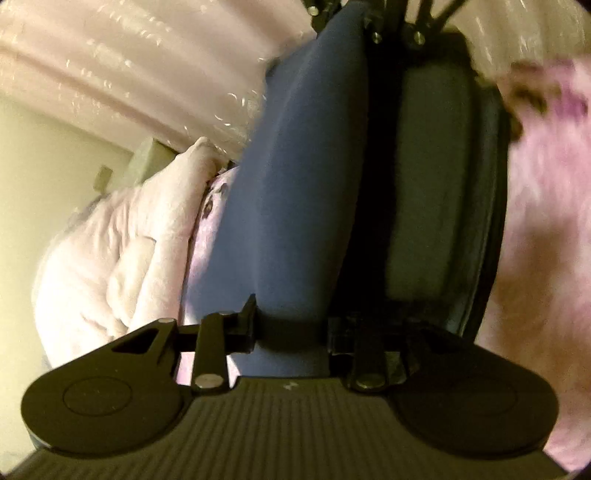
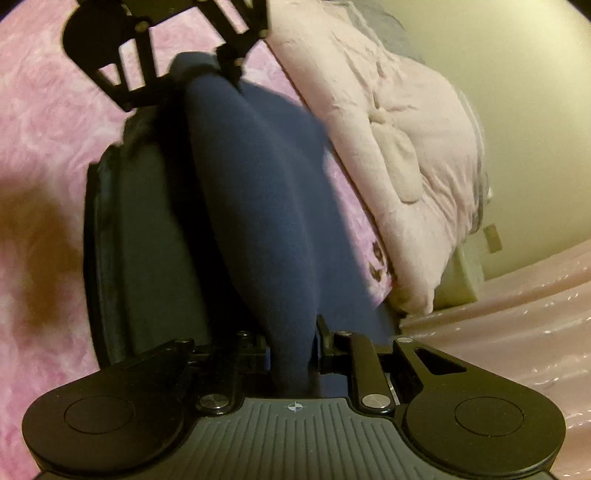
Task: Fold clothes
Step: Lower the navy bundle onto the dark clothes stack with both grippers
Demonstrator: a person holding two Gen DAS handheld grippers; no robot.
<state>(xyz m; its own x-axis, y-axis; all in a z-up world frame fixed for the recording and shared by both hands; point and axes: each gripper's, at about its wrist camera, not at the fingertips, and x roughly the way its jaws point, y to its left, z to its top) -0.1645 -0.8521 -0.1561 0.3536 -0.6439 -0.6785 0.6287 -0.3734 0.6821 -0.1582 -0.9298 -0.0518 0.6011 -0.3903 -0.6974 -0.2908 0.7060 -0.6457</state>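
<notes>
A dark blue garment (image 1: 295, 192) stretches in a long fold between my two grippers above the pink fuzzy bedspread (image 1: 546, 229). My left gripper (image 1: 291, 332) is shut on one end of it, and the cloth bunches between the fingers (image 1: 245, 321). At the top of the left wrist view my right gripper (image 1: 373, 26) holds the far end. In the right wrist view my right gripper (image 2: 291, 354) is shut on the blue garment (image 2: 258, 206), and my left gripper (image 2: 231, 70) pinches the far end. A darker panel of the garment (image 2: 147, 240) hangs beside the fold.
A pale pink folded comforter (image 2: 402, 155) lies along the bedspread's (image 2: 48, 110) edge, next to the cream wall (image 2: 524, 92). Shiny pale pink fabric (image 1: 122, 66) runs beyond it. A brown patch (image 2: 40, 258) marks the bedspread.
</notes>
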